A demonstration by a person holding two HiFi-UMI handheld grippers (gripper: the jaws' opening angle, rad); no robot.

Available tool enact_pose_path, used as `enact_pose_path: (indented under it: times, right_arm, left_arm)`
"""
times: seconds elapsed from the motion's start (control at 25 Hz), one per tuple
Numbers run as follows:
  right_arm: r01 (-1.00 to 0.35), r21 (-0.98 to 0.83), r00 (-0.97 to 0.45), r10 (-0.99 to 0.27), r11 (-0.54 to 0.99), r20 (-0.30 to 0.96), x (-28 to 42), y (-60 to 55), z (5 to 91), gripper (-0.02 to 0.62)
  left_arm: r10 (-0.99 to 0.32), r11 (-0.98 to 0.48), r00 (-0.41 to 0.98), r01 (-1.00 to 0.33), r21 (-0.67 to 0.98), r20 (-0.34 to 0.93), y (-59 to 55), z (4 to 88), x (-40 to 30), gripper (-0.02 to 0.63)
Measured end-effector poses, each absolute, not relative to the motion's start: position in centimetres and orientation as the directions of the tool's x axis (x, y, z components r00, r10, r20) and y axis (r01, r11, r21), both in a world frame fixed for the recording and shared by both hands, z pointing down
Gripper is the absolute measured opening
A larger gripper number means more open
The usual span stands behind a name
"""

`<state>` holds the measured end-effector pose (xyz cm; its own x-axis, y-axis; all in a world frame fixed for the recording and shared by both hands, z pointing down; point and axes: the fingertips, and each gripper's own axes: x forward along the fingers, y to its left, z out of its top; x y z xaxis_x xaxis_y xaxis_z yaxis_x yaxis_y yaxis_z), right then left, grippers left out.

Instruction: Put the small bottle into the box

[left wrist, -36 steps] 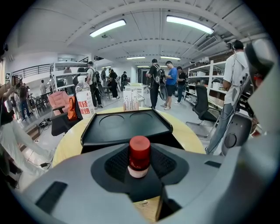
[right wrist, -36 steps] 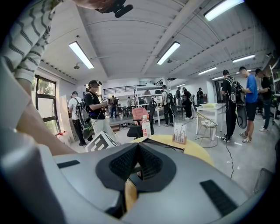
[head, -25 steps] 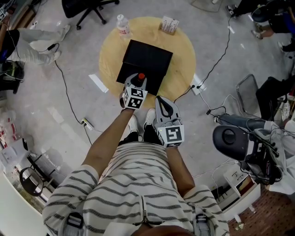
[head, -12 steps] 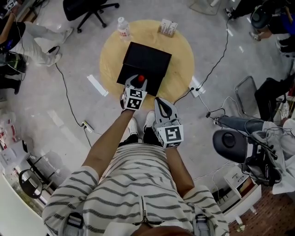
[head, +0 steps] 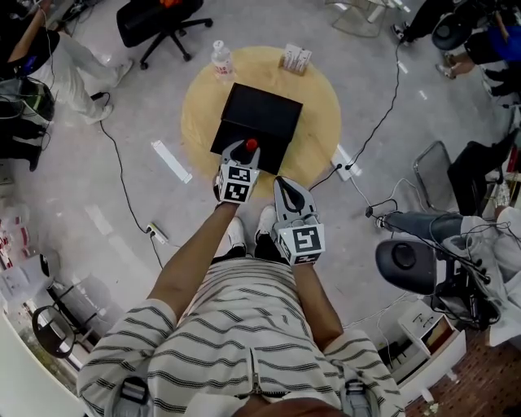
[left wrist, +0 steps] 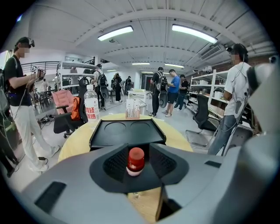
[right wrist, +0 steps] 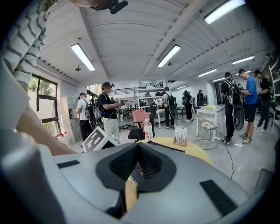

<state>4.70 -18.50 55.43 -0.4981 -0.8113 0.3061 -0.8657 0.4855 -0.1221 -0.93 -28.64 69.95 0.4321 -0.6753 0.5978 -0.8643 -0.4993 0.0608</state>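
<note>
A small bottle with a red cap (left wrist: 135,161) stands upright between the jaws of my left gripper (left wrist: 135,164), which is shut on it. In the head view the red cap (head: 251,145) shows at the near edge of the black box (head: 259,122), with the left gripper (head: 242,155) just over that edge. The box (left wrist: 127,132) is a shallow black tray with two round recesses, lying on a round wooden table (head: 317,98). My right gripper (head: 291,194) hangs shut and holds nothing, near the table's front edge, its jaws pressed together (right wrist: 136,164).
A large water bottle (head: 220,59) and a small rack of tubes (head: 295,58) stand at the table's far side. A black office chair (head: 159,23) is beyond on the left. Cables and a power strip (head: 345,162) lie on the floor. Several people stand around the room.
The left gripper with the small bottle has crept slightly forward toward the box's near edge. The right gripper has stayed almost still.
</note>
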Motion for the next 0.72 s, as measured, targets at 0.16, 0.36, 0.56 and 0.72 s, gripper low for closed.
enact_pose_path:
  times: [0.16, 0.36, 0.56, 0.72]
  right_arm:
    - [-0.869, -0.114, -0.493, -0.822, 0.481, 0.287, 4.8, -18.5, 54.6, 0.009]
    - [-0.870, -0.100, -0.490, -0.828, 0.482, 0.272, 4.7, -17.9, 53.6, 0.009]
    - [-0.868, -0.094, -0.493, -0.829, 0.487, 0.263, 4.1, -16.8, 53.2, 0.009]
    - [-0.869, -0.091, -0.493, -0.834, 0.486, 0.248, 4.1, -16.8, 52.5, 0.009]
  left_arm:
    - [-0.683, -0.498, 0.433, -0.865, 0.060, 0.588, -27.9, 69.3, -1.1, 0.150]
    - [-0.687, -0.516, 0.456, -0.855, 0.063, 0.565, -26.4, 67.8, -0.8, 0.150]
    - [-0.724, -0.507, 0.463, -0.860, 0.060, 0.512, -25.1, 65.6, -1.2, 0.123]
    - [-0.730, -0.505, 0.465, -0.861, 0.063, 0.502, -24.3, 63.5, -1.3, 0.103]
